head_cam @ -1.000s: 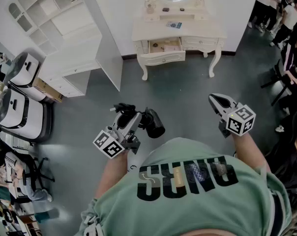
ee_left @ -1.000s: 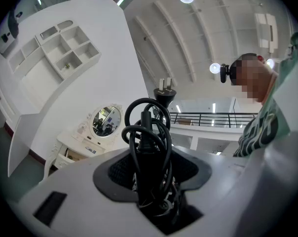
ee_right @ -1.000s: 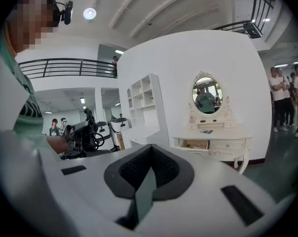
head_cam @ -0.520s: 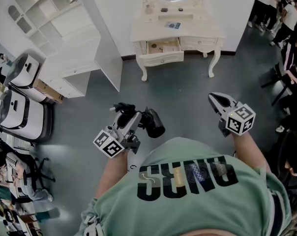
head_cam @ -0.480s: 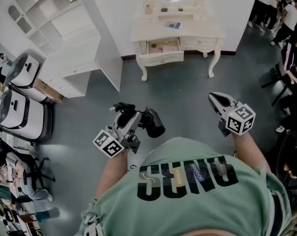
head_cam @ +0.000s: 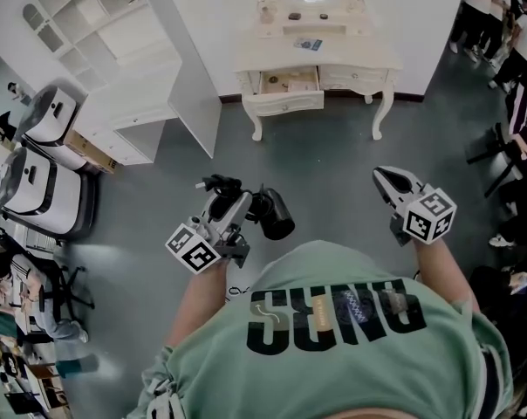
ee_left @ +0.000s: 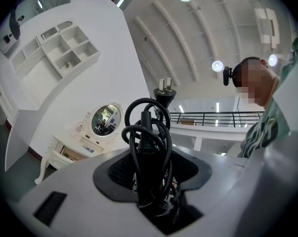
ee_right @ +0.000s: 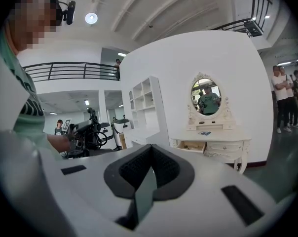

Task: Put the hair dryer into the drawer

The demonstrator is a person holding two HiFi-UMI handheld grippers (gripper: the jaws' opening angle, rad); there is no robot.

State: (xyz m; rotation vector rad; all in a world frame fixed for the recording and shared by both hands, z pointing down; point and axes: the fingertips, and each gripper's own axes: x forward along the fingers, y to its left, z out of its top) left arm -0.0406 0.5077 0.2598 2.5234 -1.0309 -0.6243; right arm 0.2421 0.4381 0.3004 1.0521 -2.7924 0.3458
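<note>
A: Where is the hair dryer (head_cam: 272, 216)?

B: It is up in the air in front of the person, in the left gripper (head_cam: 235, 208). It is black. Its cord (ee_left: 148, 142) is wound round it in loops, and the plug (ee_left: 164, 90) sticks up on top.

A: Why is the cord wound up like that?

B: I think so it does not hang down and trip anyone. It also helps it all fit in the drawer (head_cam: 290, 80).

A: Where is the drawer?

B: Across the grey floor (head_cam: 325, 164), well apart from the dryer. It is the left one in the white dressing table (head_cam: 351, 58). It is pulled out already, so the dryer can go straight in.

A: What are the left jaws doing?

B: They are part way apart, pinching the dryer and its cord between them.

A: And the right gripper (head_cam: 388, 180)?

B: Its jaws are pressed together with nothing in them. It is held out to the side, maybe ready to push the drawer shut later.
</note>
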